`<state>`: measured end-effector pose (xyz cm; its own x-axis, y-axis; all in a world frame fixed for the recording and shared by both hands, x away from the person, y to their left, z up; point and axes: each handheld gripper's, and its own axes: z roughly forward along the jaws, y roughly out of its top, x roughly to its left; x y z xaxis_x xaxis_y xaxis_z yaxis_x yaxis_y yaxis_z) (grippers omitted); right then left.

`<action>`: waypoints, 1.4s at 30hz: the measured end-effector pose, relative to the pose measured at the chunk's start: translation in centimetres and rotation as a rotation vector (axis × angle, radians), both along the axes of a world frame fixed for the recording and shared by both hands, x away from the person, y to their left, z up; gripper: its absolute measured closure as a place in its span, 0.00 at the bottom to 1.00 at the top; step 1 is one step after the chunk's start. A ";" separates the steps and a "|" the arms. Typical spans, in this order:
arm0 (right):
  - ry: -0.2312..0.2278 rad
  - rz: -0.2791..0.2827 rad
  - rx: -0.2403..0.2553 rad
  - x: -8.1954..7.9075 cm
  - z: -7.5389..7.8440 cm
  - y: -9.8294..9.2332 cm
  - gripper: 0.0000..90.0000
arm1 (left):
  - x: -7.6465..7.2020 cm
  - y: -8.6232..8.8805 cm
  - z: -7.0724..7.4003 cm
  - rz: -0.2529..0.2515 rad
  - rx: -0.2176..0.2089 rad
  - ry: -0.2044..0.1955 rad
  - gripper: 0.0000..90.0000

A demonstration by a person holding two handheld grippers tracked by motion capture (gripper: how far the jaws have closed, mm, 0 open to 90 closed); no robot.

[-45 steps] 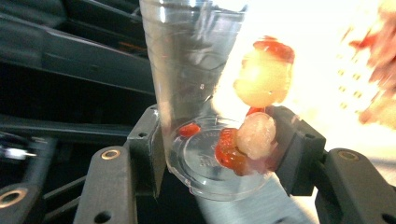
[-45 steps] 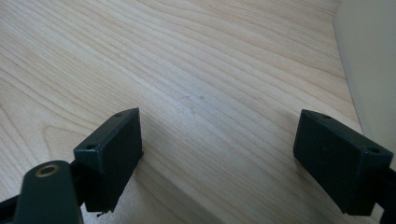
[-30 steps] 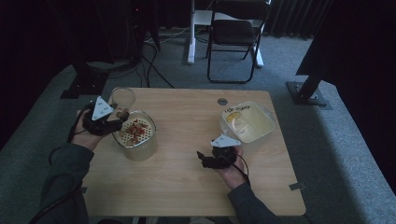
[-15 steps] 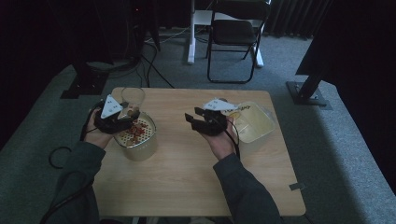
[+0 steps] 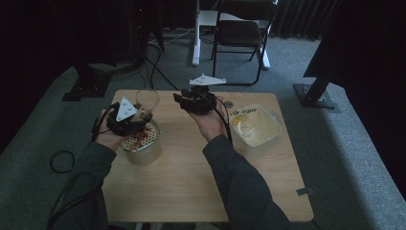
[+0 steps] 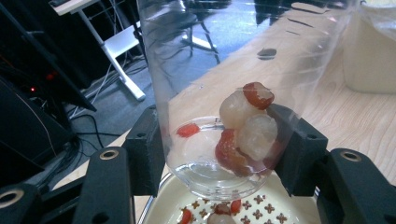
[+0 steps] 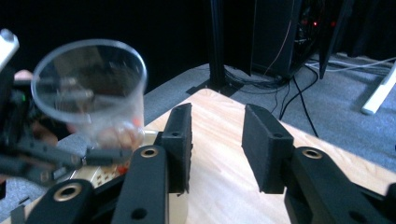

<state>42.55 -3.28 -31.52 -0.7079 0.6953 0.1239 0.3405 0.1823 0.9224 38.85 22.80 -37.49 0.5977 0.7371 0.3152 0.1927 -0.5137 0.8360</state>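
Now we are clamping the left hand-held gripper on the clear cup, holding it just above the perforated strainer bowl on the desk. We are judging a steady, fuller tilt best, since fruit pieces are clinging inside. Farther off, our right hand-held gripper is hovering released, holding nothing.

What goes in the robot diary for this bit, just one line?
left claw: shut on clear cup with fruit pieces, above strainer bowl | right claw: open, empty | lidded tub: untouched
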 end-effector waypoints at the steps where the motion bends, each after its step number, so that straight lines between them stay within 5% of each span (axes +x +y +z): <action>1: 0.004 0.004 0.003 0.3 0.2 0.2 0.74 | 0.1 -0.1 0.0 -0.002 0.006 -0.001 0.48; 15: 0.036 0.083 0.005 1.2 1.5 2.9 0.81 | 0.4 -0.8 0.0 -0.003 0.022 -0.009 0.48; 26: 0.125 0.120 -0.032 1.9 1.3 4.5 0.95 | 0.5 -1.1 -0.2 -0.017 0.023 -0.016 0.47; 34: 0.120 0.068 -0.020 2.0 1.5 3.5 0.96 | 0.6 -0.6 -0.1 0.005 0.039 -0.012 0.41; 42: 0.084 -0.067 -0.034 3.1 2.5 -1.5 0.96 | 0.6 0.8 -0.4 0.051 0.033 -0.008 0.41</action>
